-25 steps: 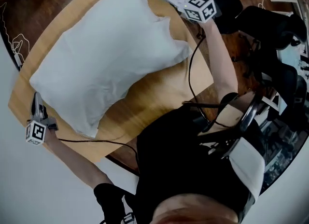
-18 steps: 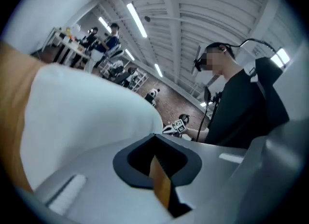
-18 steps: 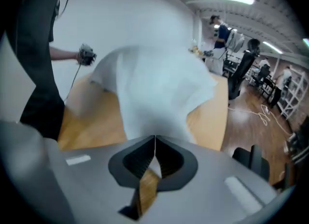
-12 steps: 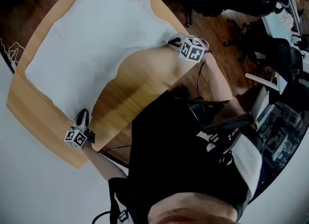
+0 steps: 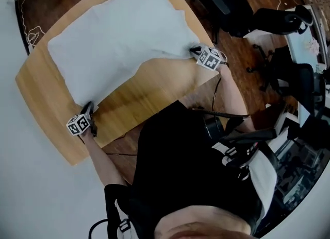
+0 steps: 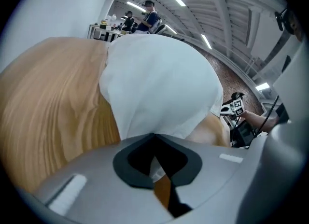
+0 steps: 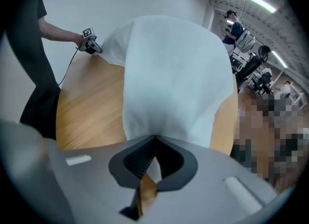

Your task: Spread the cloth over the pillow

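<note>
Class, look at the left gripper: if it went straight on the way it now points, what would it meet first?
The left gripper would meet the white cloth, already pinched in its shut jaws; beyond it probably the wooden table, depth unclear.

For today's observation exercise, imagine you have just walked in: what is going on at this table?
A person stands at a wooden table with a tool in each hand. The left hand-held gripper and the right hand-held gripper are each shut on a near corner of a white cloth. The cloth lies spread across the table and bulges upward in the middle. The pillow itself does not show, so it is presumably underneath.
</note>
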Motion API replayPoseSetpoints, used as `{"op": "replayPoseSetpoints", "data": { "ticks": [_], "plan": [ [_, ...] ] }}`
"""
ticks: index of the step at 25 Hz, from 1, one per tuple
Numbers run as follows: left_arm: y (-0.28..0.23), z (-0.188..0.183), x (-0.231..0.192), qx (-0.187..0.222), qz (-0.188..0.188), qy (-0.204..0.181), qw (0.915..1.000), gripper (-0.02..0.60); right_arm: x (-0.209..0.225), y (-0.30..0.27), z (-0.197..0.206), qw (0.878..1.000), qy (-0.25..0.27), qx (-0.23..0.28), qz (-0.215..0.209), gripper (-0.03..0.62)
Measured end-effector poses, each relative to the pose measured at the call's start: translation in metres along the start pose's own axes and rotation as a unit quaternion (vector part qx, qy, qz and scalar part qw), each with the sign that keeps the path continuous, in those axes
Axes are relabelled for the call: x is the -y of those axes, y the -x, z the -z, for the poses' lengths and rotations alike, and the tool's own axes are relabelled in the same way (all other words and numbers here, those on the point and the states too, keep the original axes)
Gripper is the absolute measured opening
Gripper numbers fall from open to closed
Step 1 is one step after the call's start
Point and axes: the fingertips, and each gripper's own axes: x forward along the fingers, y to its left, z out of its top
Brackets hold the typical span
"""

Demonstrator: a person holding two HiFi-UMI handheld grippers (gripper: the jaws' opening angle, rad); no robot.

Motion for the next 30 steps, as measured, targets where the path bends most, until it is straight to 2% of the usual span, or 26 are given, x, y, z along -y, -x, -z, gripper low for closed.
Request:
{"op": "replayPoseSetpoints", "data": {
  "ticks": [3, 5, 8, 11, 14, 15, 17, 19, 20, 21, 22, 23, 24, 26, 28, 30],
  "plan": [
    [0.006, -0.006, -0.007, -0.007, -0.020, -0.001, 0.9998, 0.000, 0.033, -0.002, 0.008, 0.998, 0.005, -0.026, 0.060, 0.000],
    [0.009, -0.005, -0.012, -0.008, -0.031, 0.006, 0.9995, 0.000, 0.050, -0.005, 0.007, 0.996, -0.003, -0.022, 0.084, 0.000],
    [0.010, 0.003, -0.013, -0.002, -0.023, 0.025, 0.9994, 0.000, 0.056, -0.008, 0.001, 0.995, -0.020, -0.004, 0.093, 0.000],
    [0.017, 0.005, -0.021, 0.013, -0.042, 0.019, 0.9989, 0.000, 0.061, -0.010, -0.005, 0.994, -0.036, 0.015, 0.099, 0.000],
    [0.033, 0.003, -0.025, 0.055, -0.057, 0.027, 0.9965, 0.000, 0.078, -0.014, -0.005, 0.991, -0.052, 0.027, 0.117, 0.000],
    [0.039, -0.002, -0.018, 0.074, -0.045, 0.034, 0.9956, 0.000, 0.084, -0.009, -0.003, 0.990, -0.058, 0.019, 0.124, 0.000],
    [0.053, -0.015, 0.009, 0.113, 0.008, 0.044, 0.9925, 0.000, 0.090, 0.018, -0.004, 0.987, -0.066, -0.010, 0.146, 0.000],
    [0.072, -0.034, 0.044, 0.156, 0.075, 0.034, 0.9843, 0.000, 0.085, 0.061, -0.021, 0.981, -0.063, -0.028, 0.180, 0.000],
    [0.078, -0.043, 0.061, 0.172, 0.108, 0.022, 0.9789, 0.000, 0.078, 0.077, -0.039, 0.981, -0.054, -0.020, 0.187, 0.000],
    [0.078, -0.051, 0.072, 0.181, 0.134, 0.008, 0.9743, 0.000, 0.069, 0.084, -0.064, 0.983, -0.039, 0.003, 0.178, 0.000],
    [0.071, -0.058, 0.076, 0.183, 0.144, -0.006, 0.9724, 0.000, 0.059, 0.082, -0.091, 0.987, -0.024, 0.031, 0.153, 0.000],
    [0.062, -0.064, 0.072, 0.182, 0.134, -0.013, 0.9740, 0.000, 0.051, 0.071, -0.114, 0.991, -0.010, 0.053, 0.125, 0.000],
    [0.052, -0.070, 0.062, 0.181, 0.109, -0.010, 0.9773, 0.000, 0.049, 0.056, -0.130, 0.992, -0.003, 0.065, 0.104, 0.000],
    [0.036, -0.079, 0.039, 0.184, 0.063, 0.023, 0.9806, 0.000, 0.062, 0.026, -0.145, 0.992, -0.014, 0.079, 0.097, 0.001],
    [0.027, -0.083, 0.032, 0.187, 0.058, 0.052, 0.9792, 0.000, 0.079, 0.012, -0.153, 0.989, -0.053, 0.100, 0.100, 0.003],
    [0.031, -0.085, 0.044, 0.195, 0.062, 0.042, 0.9779, 0.000, 0.079, 0.018, -0.152, 0.987, -0.072, 0.103, 0.105, 0.003]
  ]
}}
